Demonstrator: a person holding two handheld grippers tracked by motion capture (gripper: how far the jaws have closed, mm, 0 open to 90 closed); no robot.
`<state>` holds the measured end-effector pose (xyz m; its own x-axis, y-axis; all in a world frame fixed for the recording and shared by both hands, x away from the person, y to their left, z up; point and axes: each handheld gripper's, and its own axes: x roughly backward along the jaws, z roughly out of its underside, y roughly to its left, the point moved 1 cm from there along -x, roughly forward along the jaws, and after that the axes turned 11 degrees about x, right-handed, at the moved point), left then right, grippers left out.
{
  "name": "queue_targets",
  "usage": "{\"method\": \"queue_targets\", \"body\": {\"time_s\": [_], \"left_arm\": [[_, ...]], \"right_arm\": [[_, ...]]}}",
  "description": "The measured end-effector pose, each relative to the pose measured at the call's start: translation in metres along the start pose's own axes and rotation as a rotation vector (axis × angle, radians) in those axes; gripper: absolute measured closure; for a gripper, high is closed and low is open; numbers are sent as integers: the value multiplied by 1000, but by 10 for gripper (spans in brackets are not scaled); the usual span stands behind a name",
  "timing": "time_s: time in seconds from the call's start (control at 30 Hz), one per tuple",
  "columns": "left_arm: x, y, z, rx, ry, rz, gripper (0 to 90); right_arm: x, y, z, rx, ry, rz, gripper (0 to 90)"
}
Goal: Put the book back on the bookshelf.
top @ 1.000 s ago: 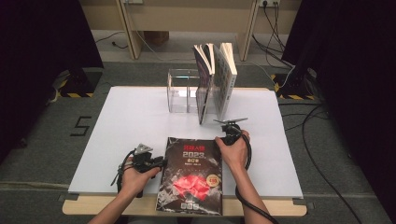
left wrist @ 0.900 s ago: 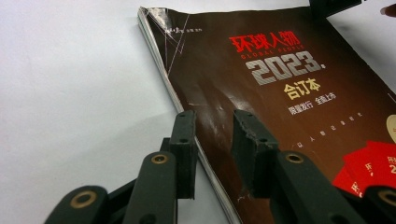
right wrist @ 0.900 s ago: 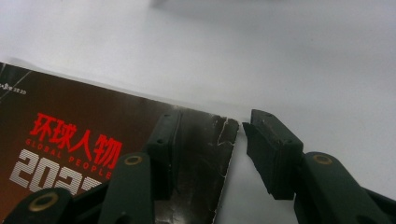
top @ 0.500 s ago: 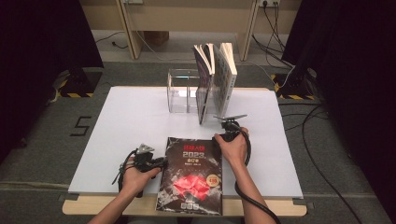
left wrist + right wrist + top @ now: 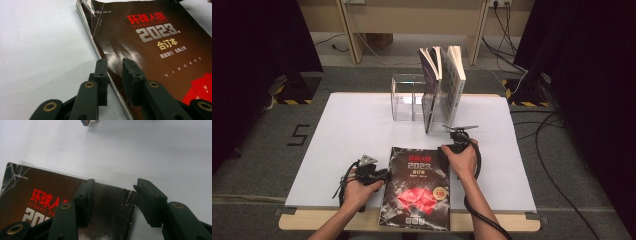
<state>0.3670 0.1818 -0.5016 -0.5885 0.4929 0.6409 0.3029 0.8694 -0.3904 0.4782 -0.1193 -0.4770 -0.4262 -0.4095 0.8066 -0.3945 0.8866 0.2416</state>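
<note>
High view overhead, facing forward-down, both gripper views close, low — sharing the dark magazine (image 5: 416,187).

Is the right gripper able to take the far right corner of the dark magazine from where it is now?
Probably yes. The right gripper is open, its jaws just widened, and the corner of the dark magazine already lies between them, with only bare white table around.

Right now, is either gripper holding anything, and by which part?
Nothing gripped yet: left gripper jaws, just closing, straddle the magazine's spine edge; right gripper jaws, just opening, straddle its far right corner.
</note>
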Motion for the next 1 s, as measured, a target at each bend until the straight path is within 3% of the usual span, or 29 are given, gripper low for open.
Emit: {"method": "queue_targets", "body": {"time_s": [0.2,0.53,0.7,0.9,1.0], "left_arm": [[0,-2,1,-4,-8,-8,739],[0,-1,1,2,-3,-4,739],[1,-1,1,1,-3,-8,740],[1,-1,1,-5,-4,-8,740],[0,-2,1,-7,-2,-9,740]], "right_arm": [[5,-3,8,-29,-7,-34,497],[10,2,17,-13,12,-54,499],[13,3,24,-104,-1,-136,521],[14,7,29,-71,20,-139,549],[17,11,31,-17,25,-117,593]]}}
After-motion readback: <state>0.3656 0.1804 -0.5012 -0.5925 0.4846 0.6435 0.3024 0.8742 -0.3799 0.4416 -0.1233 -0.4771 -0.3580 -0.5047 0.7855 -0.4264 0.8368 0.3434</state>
